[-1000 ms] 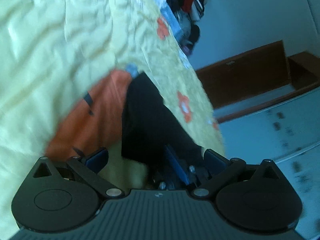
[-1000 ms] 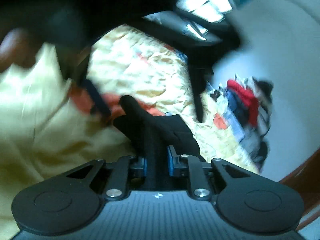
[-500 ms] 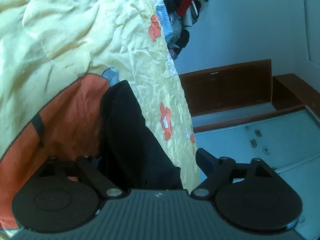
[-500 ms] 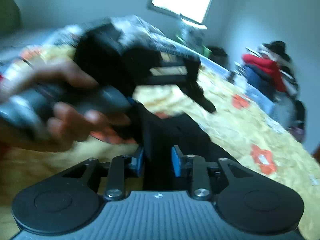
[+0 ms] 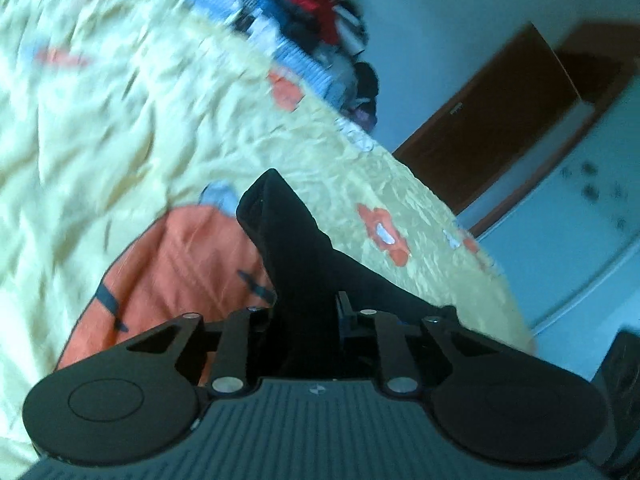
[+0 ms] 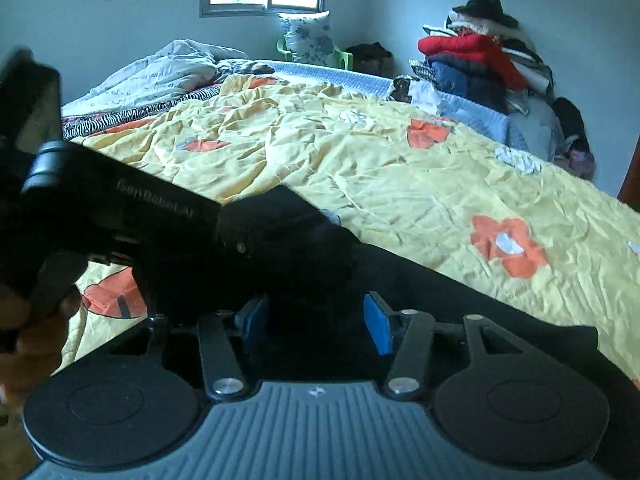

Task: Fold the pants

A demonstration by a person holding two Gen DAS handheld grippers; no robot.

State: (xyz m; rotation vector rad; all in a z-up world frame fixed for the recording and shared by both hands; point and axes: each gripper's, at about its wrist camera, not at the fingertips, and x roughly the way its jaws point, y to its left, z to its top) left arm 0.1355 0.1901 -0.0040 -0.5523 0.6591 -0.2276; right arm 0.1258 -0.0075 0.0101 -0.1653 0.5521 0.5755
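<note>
The black pants (image 5: 292, 248) lie on the yellow flowered bedspread (image 5: 120, 112) near the bed's edge, over a large orange flower print. My left gripper (image 5: 308, 312) is shut on a bunched part of the pants that runs forward from its fingers. In the right wrist view the pants (image 6: 384, 276) spread dark in front of my right gripper (image 6: 316, 320), whose blue pads (image 6: 378, 324) stand apart with black cloth between them. The left gripper's black body (image 6: 160, 220) reaches in from the left just ahead of the right one.
A pile of clothes (image 6: 484, 60) sits at the far right side of the bed, also in the left wrist view (image 5: 312, 12). A rumpled white quilt (image 6: 168, 72) and pillow (image 6: 308, 36) lie at the head. A brown wooden door (image 5: 500, 120) stands beyond the bed's edge.
My left gripper went from open to shut on the pants. My right gripper's pads, tight on the cloth before, now stand apart. Both views have swung level over the bed.
</note>
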